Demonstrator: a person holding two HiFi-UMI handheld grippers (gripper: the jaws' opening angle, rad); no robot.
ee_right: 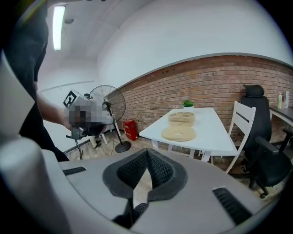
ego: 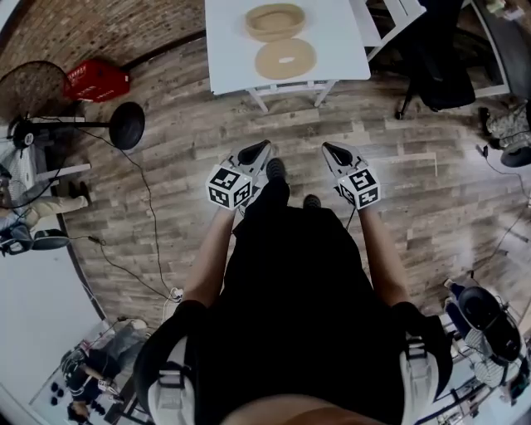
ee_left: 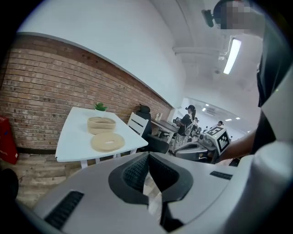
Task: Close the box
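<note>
At upper centre, box point(ego: 275, 21) and lid point(ego: 284, 58) are seen side by side on a white table point(ego: 340, 41), with a fan point(ego: 37, 87) at upper left. Left gripper point(ego: 266, 146) and right gripper point(ego: 328, 148) are held below, jaws pressed together, empty.

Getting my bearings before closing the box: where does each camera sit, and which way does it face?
Head view: on the head, facing steeply down; shows both arms, left gripper, right gripper, table ahead.
Left gripper view: rides the left gripper, over its shut jaws toward the table.
Right gripper view: likewise on the right gripper, jaws shut, facing the table.
Shared: box and its lid, off, on the table.
</note>
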